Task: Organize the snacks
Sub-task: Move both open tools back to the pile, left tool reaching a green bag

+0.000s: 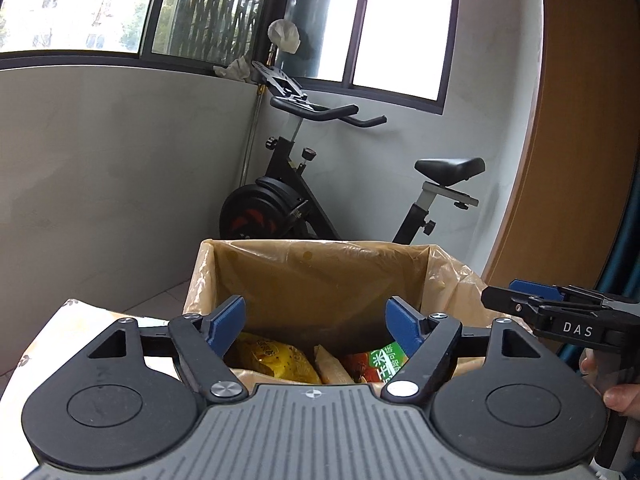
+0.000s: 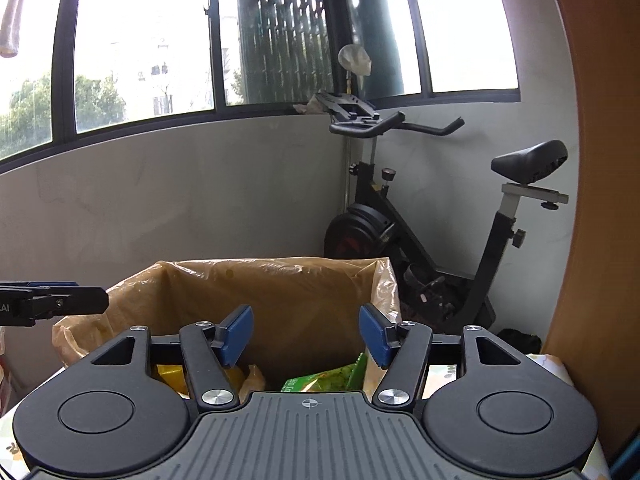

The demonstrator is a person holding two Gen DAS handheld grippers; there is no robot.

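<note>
While both hover over lined box | left fingers apart, empty | right fingers apart, empty

Blown-out daylight through the windows (fisheye-bent edges), dim foreground.

A table with a pale flower-print cloth carries the things; its cloth shows at 8 o'clock in the left view and at 4 o'clock in the right. On it stands a box lined with a tan plastic bag, straight ahead at 12 o'clock.
</note>
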